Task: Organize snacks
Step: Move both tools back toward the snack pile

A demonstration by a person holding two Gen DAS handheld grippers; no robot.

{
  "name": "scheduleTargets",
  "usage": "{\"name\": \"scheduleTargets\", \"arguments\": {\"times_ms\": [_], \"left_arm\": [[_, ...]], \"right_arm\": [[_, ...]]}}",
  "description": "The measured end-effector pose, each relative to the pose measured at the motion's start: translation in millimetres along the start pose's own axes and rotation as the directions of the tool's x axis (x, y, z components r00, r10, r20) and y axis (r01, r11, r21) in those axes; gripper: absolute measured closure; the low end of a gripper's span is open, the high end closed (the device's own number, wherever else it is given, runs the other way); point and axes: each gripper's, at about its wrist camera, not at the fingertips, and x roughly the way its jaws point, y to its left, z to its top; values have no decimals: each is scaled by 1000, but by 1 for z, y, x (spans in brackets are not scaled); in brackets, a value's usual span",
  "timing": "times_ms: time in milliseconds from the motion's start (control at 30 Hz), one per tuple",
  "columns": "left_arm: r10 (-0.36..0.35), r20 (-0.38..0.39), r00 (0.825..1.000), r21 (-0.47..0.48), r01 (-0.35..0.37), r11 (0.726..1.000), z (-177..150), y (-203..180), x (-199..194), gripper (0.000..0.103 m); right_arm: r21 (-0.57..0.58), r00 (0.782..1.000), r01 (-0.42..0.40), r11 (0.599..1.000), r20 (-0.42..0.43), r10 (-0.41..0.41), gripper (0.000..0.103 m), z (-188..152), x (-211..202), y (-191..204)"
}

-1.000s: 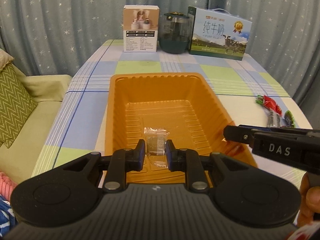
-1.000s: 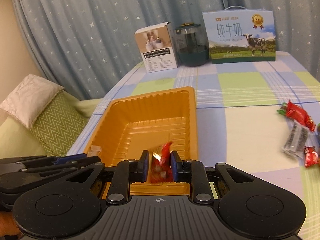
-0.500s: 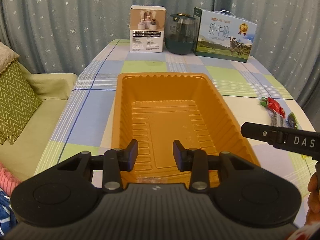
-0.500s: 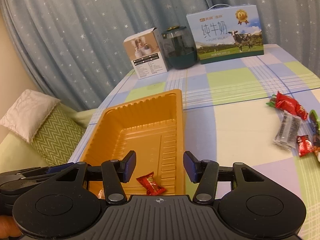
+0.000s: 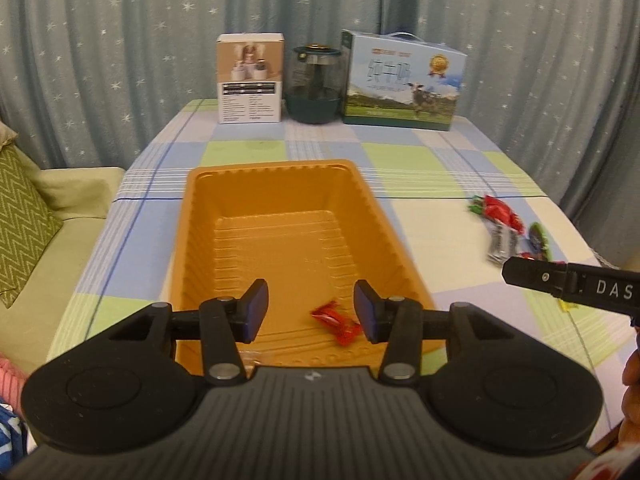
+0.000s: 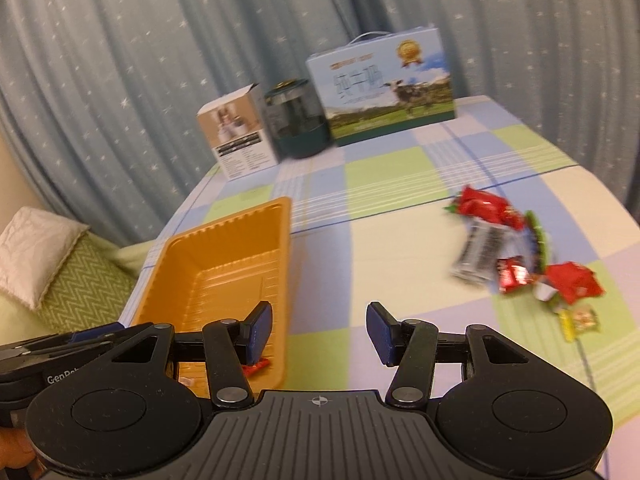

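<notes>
**Right wrist view: the loose snacks lie far and to the right of the empty tongs**

Right wrist view shows the checked table (image 6: 400, 240) with the orange tray (image 6: 224, 256) on its left half and the pile of loose snacks (image 6: 516, 256) well apart from it on the right. The right gripper (image 6: 320, 332) hangs over bare cloth just right of the tray's near corner, its jaws spread wide and holding nothing. The pile sits ahead of it and off to the right, so the next pick, as I judge it, calls for a reach forward and rightward. This arm is plainly the nearer one.

The left gripper (image 5: 308, 306) hovers over the tray's near end, jaws likewise spread and empty; the pile lies far to its right, beyond the other tool.

Within the pile, the dark striped packet (image 6: 478, 254) runs its long axis roughly near-to-far, slightly slanted, though blur softens its edges. Red wrappers crowd its far and right sides, and a small yellow sweet (image 6: 580, 320) lies nearest.

In the tray, a small red candy (image 5: 334, 320) rests on the floor at the near end, beside a clear wrapper (image 5: 252, 356) mostly hidden by the tool.
</notes>
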Motion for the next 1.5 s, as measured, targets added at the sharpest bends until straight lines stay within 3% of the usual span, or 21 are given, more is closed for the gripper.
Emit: {"name": "scheduleTargets", "arguments": {"times_ms": [233,833,1167,1500], "left_arm": [[-77,7,997,26,76,997,-4,-32,-9,43],[-231,-27,973,110,233,966,-11,-118,-1,29],[-271,-51,961,136,276,951,-10,-147,20,24],[-281,-85,956,161,292,943,-9,-166,53,23]], "right_arm": [[43,997,74,996,18,-75,50,-9,-32,-25],[175,964,245,954,57,-258,50,-21,-93,-105],[181,950,295,938,46,-308,50,-25,-89,-134],[94,944,327,940,17,-330,49,-28,-54,-154]]}}
